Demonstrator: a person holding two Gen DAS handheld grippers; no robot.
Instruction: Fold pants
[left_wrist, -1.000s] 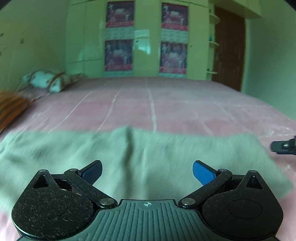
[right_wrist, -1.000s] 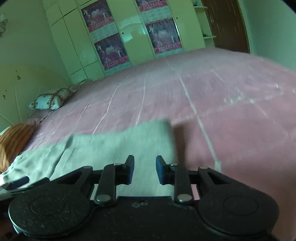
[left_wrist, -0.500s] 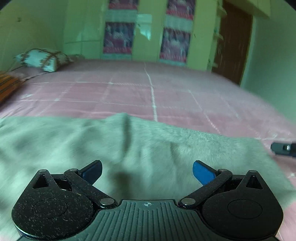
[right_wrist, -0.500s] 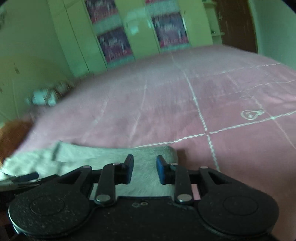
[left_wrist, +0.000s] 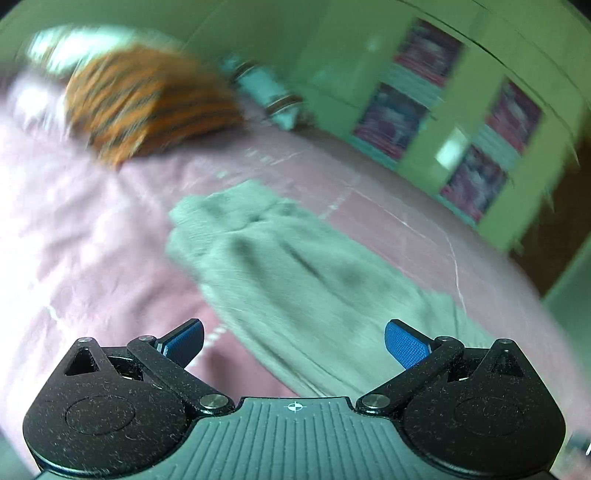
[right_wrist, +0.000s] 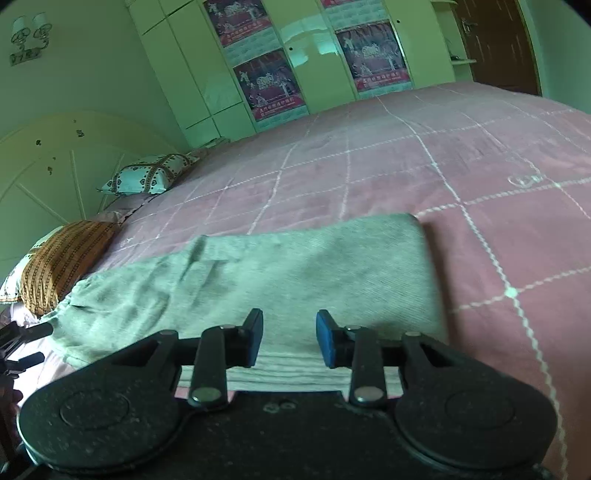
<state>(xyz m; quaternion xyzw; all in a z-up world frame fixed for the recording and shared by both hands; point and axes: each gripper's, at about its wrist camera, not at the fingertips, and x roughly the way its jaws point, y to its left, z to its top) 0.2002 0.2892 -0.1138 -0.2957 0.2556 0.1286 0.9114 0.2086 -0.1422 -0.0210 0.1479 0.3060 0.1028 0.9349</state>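
Observation:
Grey-green pants lie flat on the pink checked bed cover, stretched left to right; they also show in the right wrist view. My left gripper is wide open and empty above the near edge of the pants; its view is blurred and tilted. My right gripper hovers over the right end of the pants with a narrow gap between its blue pads, holding nothing. The left gripper's tips show at the pants' left end.
The pink bed cover spreads far behind and to the right. An orange striped pillow and a patterned pillow lie at the left by the headboard. Green wardrobes with posters stand behind the bed; a brown door stands at right.
The left wrist view has swung left and tilted, now showing the pants lengthwise and the orange pillow. The right gripper has pulled back and up, showing more of the pants. Both jaw gaps look unchanged.

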